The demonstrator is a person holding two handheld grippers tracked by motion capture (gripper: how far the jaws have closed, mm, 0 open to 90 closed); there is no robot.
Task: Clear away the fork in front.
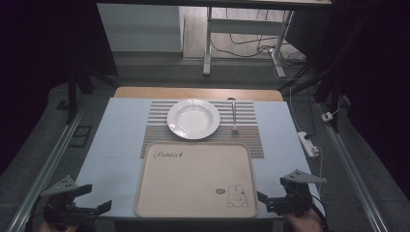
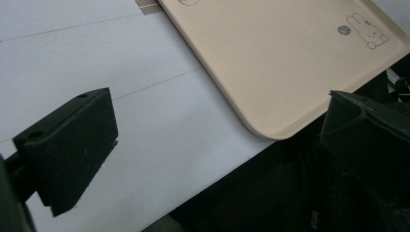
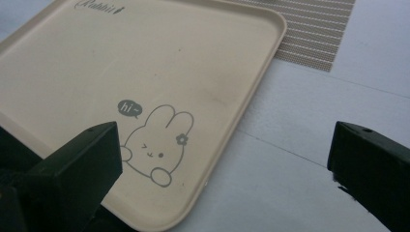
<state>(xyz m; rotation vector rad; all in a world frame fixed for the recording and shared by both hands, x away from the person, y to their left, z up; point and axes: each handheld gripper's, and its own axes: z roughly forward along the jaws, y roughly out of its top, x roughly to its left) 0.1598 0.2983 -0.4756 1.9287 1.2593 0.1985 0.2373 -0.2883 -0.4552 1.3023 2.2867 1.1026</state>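
On white table point(image 1: 121, 140): beige tray point(image 1: 193, 179) at near edge, between left gripper point(image 1: 94, 198) and right gripper point(image 1: 268, 198); both hover at its near corners, jaws spread, nothing between them. Beyond tray, striped mat point(image 1: 251, 130) bears plate point(image 1: 193, 118) and spoon point(image 1: 234, 116). Room dark; desk legs point(image 1: 208, 43) and cables behind, hands cut off by frame bottom.

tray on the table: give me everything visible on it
The beige rounded-square plastic-looking tray lies flat at the near edge of the white table top, its near side about flush with that edge. It has a low raised rim and is empty. "Rabbit" is printed in script at its far left corner, and a winking rabbit with a "hi~" bubble at its near right corner. Its far edge overlaps the striped placemat. Nothing else touches it.
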